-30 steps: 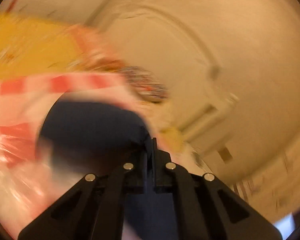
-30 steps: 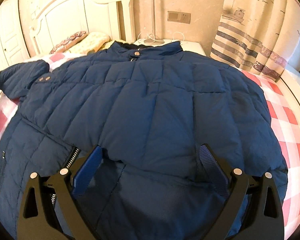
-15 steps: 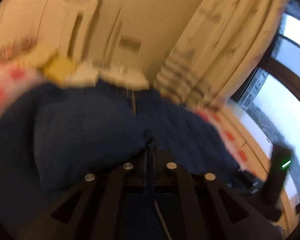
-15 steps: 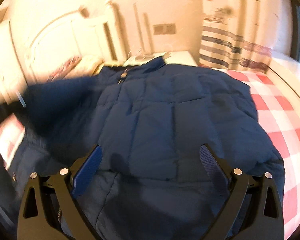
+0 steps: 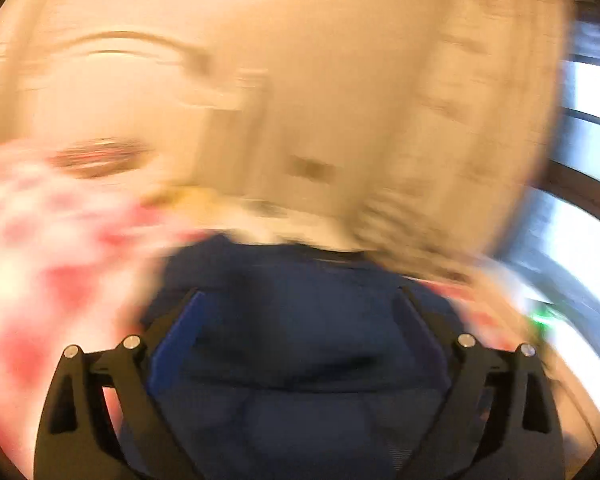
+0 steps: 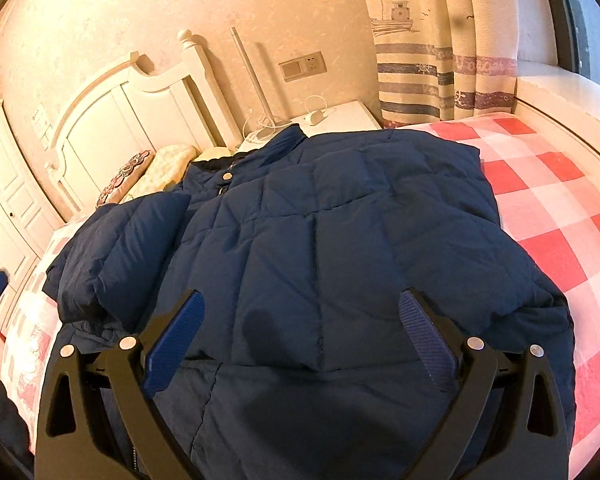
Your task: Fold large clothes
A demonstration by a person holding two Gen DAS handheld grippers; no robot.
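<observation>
Navy jacket [image 6: 340,240] is spread on the checked bed [image 6: 548,216], left sleeve [image 6: 120,248] folded across the chest. Left gripper [image 5: 300,320] jaws have just been opened, nothing clamped; right gripper [image 6: 300,320] is spread, empty. Puffy sleeve could be sprung back once unpinned

navy quilted jacket [image 6: 340,240] on red-and-white checked bedspread [image 6: 548,208]. white headboard [image 6: 112,120]. cream curtain [image 6: 440,40] with grey-blue stripes and a boat print. gripper pads [image 6: 176,340] blue, frames black.
</observation>
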